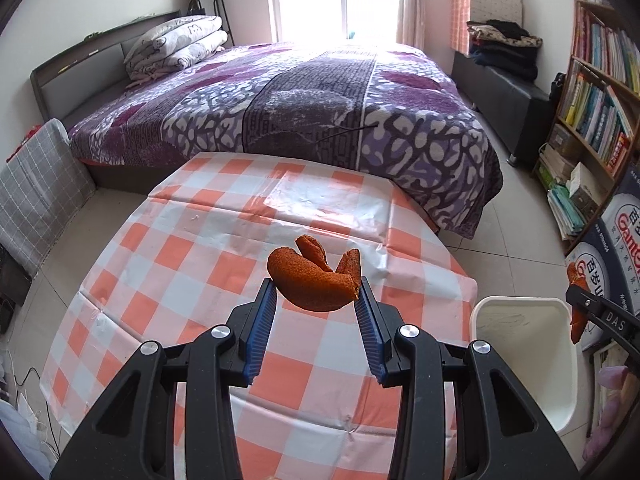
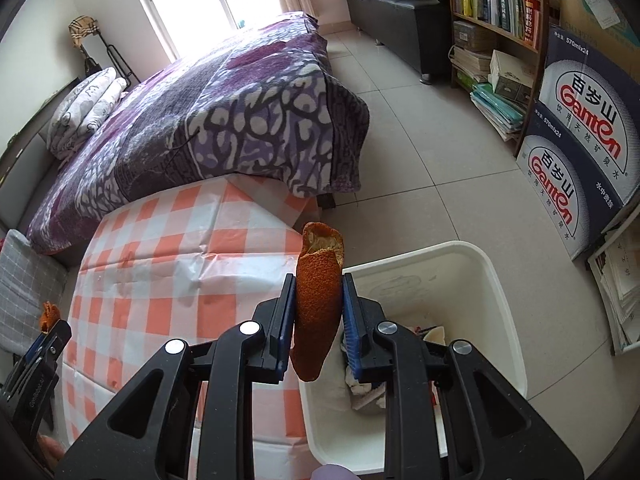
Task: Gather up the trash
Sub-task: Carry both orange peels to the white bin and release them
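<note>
My left gripper [image 1: 318,292] is shut on a curled piece of orange peel [image 1: 312,280] and holds it above the checked tablecloth [image 1: 192,264]. My right gripper [image 2: 319,284] is shut on a long strip of orange peel [image 2: 318,292] and holds it upright at the table's right edge, beside the white bin [image 2: 480,264]. The bin holds some crumpled trash [image 2: 368,388]. In the left wrist view the bin [image 1: 520,320] sits to the right of the table, with the right gripper [image 1: 580,300] and its peel [image 1: 578,320] over its far side. The left gripper [image 2: 50,324] shows at the left edge of the right wrist view.
A bed with a purple blanket [image 1: 320,92] stands just behind the table. A bookshelf [image 1: 600,92] and stacked water cartons [image 2: 580,152] line the right wall. A dark bench [image 1: 504,96] with folded clothes stands by the window. A grey checked cushion [image 1: 36,184] leans at the left.
</note>
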Available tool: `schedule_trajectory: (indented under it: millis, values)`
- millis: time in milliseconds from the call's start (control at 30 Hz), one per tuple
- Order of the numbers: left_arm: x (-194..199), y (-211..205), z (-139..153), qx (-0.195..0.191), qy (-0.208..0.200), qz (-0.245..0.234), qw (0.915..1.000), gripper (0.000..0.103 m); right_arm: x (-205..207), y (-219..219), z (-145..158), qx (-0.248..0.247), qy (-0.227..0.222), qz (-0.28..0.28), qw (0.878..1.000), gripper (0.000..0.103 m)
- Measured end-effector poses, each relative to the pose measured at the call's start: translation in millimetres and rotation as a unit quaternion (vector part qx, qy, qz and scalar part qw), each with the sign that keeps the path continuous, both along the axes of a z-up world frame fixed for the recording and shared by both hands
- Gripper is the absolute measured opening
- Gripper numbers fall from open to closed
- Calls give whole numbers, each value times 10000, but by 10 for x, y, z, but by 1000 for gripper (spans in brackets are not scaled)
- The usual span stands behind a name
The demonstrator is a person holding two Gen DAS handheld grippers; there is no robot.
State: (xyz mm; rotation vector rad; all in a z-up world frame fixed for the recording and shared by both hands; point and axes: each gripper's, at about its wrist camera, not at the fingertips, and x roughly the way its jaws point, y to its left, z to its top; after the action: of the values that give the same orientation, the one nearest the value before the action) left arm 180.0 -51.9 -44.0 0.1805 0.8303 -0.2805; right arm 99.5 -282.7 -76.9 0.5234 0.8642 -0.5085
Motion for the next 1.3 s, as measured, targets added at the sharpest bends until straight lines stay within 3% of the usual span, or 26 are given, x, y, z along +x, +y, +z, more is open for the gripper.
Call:
schedule_trajectory:
  millis: [67,100,133,167,300,633,767,867,967,1100,1300]
  values:
    - [-52,-110,-17,21,10,-120,9999,40,-74,-122,-29,82,91,-168,9998,24]
    - [-77,-167,-25,30,14,-179,9998,40,-107,-170,-43,90,130,-230,9996,35]
    - [-104,-224,-34,40,15,-239,9997,40,-143,-219,-43,88,169,-314,9993,54]
    - [-129,-278,-43,51,12,-296,9995,40,-190,-261,-36,70,162,-422,9990,59]
    - [-247,-502,-80,102,1,-532,9985,40,-334,-386,-16,-38,108,-601,9981,63]
    - [-547,-1051,-202,10,257,-1178,9927,41,-708,-764,70,-141,49,-1230,9923,91]
    - [-652,-1274,-280,-227,578,-1471,9872,42,-832,-892,64,-158,118,-1438,9894,93]
    - [-718,-1410,-341,-616,853,-1744,9790,43,-913,-970,62,-168,138,-1556,9876,96]
    - [-821,-1492,-396,-882,976,-1948,9720,61,-986,-1043,55,-142,118,-1646,9862,96]
    - [-924,-1509,-391,-839,836,-2034,9719,67,-1049,-1045,96,-285,49,-1660,9857,96]
    - [-982,-1275,-398,-782,701,-1699,9798,72,-1078,-878,264,-965,-196,-1648,9814,96]
